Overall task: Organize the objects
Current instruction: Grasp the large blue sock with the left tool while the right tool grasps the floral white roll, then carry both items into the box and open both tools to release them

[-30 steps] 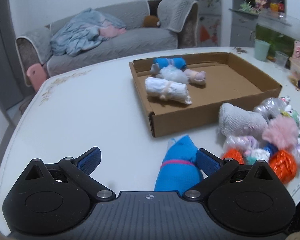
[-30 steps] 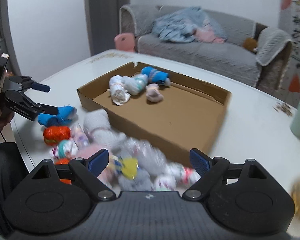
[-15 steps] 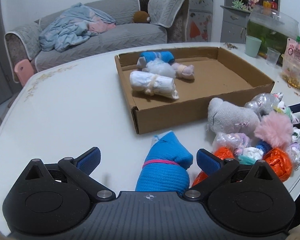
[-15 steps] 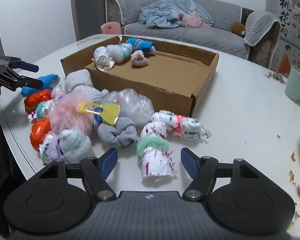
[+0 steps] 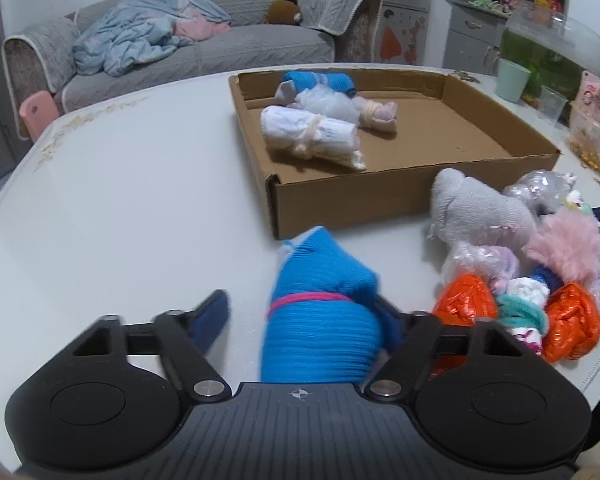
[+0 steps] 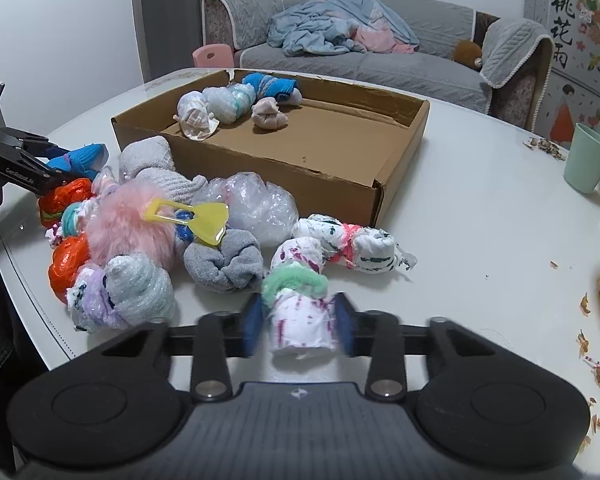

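Left gripper (image 5: 302, 320) jaws closing around blue sock roll (image 5: 320, 316) on white table (image 5: 140, 200), right gripper (image 6: 299, 322) clamped on white sock roll with green cuff (image 6: 298, 312), cardboard box (image 6: 340, 176) beyond holding four rolls.

A home living room: a grey sofa (image 6: 380, 60) (blanket (image 6: 340, 20) heaped on it) behind a white table (image 5: 140, 200).

Wall poster (image 6: 565, 28) reads "桃花雨"; left claw (image 6: 56, 160) arm: "GenRobot.AI"
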`<action>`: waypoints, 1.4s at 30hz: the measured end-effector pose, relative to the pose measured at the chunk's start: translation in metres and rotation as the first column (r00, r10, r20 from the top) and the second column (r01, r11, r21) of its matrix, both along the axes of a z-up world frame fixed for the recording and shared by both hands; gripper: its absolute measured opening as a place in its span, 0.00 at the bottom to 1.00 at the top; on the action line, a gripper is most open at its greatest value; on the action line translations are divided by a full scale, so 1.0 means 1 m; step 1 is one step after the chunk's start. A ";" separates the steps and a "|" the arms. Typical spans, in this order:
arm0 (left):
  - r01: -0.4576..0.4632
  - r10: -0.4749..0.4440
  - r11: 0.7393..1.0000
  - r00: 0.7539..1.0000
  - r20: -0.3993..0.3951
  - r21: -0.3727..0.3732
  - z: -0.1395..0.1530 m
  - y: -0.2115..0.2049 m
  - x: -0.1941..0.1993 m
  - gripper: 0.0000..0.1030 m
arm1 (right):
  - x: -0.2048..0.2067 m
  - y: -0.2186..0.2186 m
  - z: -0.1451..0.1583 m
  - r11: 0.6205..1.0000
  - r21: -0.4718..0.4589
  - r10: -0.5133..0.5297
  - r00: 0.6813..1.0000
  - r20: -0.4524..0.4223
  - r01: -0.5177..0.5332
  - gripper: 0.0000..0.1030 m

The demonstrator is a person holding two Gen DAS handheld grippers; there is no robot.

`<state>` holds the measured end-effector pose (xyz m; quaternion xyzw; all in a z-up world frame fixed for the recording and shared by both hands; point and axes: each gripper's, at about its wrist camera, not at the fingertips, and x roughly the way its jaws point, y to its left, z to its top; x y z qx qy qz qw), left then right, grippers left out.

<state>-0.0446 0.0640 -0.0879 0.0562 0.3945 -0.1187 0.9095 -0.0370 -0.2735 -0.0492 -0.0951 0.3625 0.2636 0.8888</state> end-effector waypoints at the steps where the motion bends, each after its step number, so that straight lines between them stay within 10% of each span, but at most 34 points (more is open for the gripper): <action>1: 0.010 -0.010 1.000 1.000 0.000 0.001 0.002 -0.001 0.000 0.56 | 0.000 0.000 0.000 1.000 -0.002 0.002 1.000 0.001 -0.002 0.26; 18: -0.007 0.006 0.999 1.000 0.029 0.035 0.050 0.000 0.002 0.54 | -0.003 -0.017 0.049 1.000 0.005 0.010 0.998 0.061 -0.010 0.25; 31: 0.088 -0.092 0.995 0.993 0.073 0.049 0.112 -0.051 0.077 0.54 | 0.056 0.036 0.119 0.986 0.013 0.164 0.973 0.164 -0.169 0.25; 42: 0.181 -0.180 0.983 0.983 0.022 -0.026 0.060 -0.072 0.119 0.54 | 0.104 0.099 0.096 0.961 -0.029 0.276 0.957 0.092 -0.274 0.25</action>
